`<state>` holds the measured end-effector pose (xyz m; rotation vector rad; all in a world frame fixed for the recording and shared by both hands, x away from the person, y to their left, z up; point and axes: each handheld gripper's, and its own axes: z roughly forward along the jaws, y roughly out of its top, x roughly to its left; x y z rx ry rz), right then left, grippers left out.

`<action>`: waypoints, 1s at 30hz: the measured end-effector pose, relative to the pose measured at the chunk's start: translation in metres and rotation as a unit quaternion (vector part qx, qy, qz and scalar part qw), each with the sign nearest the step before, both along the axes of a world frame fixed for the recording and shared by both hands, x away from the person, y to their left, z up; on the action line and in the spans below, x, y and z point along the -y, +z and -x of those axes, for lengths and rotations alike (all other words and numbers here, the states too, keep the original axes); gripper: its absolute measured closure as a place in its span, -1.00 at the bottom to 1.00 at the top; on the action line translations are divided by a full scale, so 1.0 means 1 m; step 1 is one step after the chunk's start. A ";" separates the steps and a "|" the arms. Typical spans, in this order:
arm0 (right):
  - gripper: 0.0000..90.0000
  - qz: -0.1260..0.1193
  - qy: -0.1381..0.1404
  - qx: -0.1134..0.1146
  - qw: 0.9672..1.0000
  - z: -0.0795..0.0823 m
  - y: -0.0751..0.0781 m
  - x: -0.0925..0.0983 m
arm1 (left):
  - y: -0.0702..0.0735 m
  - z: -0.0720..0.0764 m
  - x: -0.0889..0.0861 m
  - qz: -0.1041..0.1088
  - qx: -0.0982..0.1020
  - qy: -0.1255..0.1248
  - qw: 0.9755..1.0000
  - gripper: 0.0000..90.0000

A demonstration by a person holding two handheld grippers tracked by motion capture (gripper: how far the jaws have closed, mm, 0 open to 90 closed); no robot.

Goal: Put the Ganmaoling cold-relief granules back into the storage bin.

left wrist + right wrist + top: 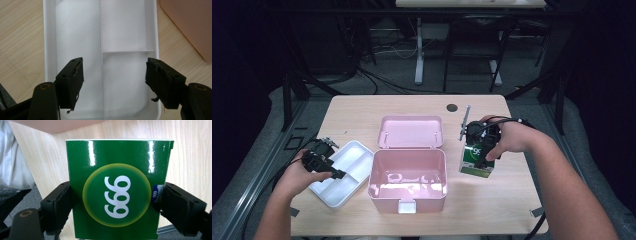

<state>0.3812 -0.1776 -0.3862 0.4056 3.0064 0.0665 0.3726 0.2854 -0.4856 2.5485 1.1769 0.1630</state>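
A glossy green carton (477,161) marked 999 (117,192) stands upright just right of the open pink box (382,192). My right gripper (478,149) (115,205) is shut on its two sides from above. I cannot tell whether the carton's bottom touches the table. The pink box's inside holds nothing, and its lid (411,131) lies open behind it. My left gripper (337,172) (113,82) hovers open over a white divided tray (332,197) (50,37), with nothing between its jaws. The tray's compartments are bare.
The wooden table (362,107) has a dark round hole (452,107) near its far edge. A corner of the pink box (190,22) lies beside the tray. Black frames, cables and a desk leg stand on the floor beyond the table.
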 end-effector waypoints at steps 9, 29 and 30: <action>-0.65 0.007 0.012 -0.005 1.000 0.005 0.013 -0.007 | -0.001 0.000 0.001 0.001 -0.001 0.000 1.000 -0.31; -0.65 0.020 0.061 -0.006 0.998 0.020 0.038 -0.053 | -0.001 0.000 0.002 0.001 -0.003 -0.004 1.000 -0.30; -0.65 0.021 0.062 -0.008 0.998 0.021 0.039 -0.055 | -0.001 0.000 0.002 0.001 -0.002 -0.003 1.000 -0.30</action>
